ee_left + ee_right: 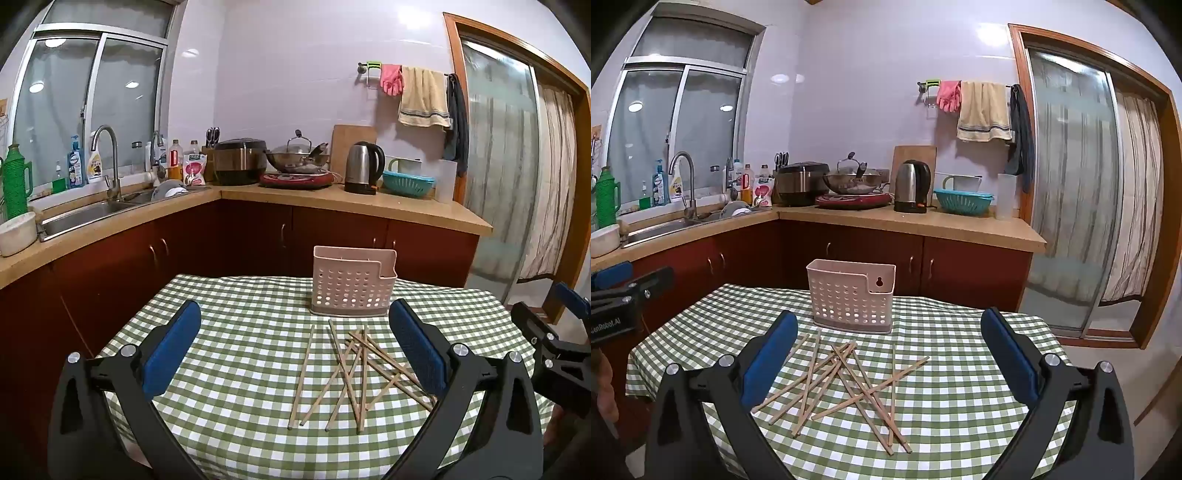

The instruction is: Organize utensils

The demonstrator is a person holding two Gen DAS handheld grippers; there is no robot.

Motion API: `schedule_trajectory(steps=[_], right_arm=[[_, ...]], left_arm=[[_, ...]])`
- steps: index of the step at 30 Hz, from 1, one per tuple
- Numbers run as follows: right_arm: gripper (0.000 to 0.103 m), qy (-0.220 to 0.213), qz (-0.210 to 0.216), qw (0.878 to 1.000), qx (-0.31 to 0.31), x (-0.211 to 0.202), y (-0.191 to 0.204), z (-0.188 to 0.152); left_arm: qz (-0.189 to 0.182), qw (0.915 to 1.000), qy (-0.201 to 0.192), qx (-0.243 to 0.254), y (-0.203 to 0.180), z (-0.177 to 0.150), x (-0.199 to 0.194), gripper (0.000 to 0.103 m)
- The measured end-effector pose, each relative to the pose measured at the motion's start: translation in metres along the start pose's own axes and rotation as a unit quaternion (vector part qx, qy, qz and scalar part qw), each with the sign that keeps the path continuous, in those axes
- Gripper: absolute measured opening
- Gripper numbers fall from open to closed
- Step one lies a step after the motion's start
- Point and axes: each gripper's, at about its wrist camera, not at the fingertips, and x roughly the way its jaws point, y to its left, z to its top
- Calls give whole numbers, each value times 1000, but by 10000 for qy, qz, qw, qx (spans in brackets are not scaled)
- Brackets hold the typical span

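Several wooden chopsticks lie criss-crossed in a loose pile on the green checked tablecloth; the right wrist view shows the same chopsticks. Behind them stands a pale pink perforated utensil holder, upright near the table's far edge, also the holder. My left gripper hovers open above the cloth, short of the pile, nothing between its blue pads. My right gripper is open too, with the pile below and between its fingers, untouched. The right gripper's black body shows at the left view's right edge.
Beyond the table runs an L-shaped kitchen counter with a sink, rice cooker, wok, kettle and teal colander. A glass sliding door stands on the right. Floor lies past the table's right edge.
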Motion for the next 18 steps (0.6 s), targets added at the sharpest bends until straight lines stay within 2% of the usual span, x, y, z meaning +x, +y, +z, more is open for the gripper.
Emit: schedule_trajectory(steps=[3,5,15,18], right_arm=[[97,-24,-18,10000,-32,0,0,0],[97,-12,-37,10000,-60,1,1,0],[97,-26,-40,9999,-93,-9,10,2],[97,-44,4,10000,-51,-7,2,2]], left_arm=[[27,9998,-100,178,-7,-4,-7,99],[-120,9998,123,-49,3,-1,3,99],[-152,9998,96,-86,2,4,-10,99],[-151,9998,104,-57,3,6,-11,99]])
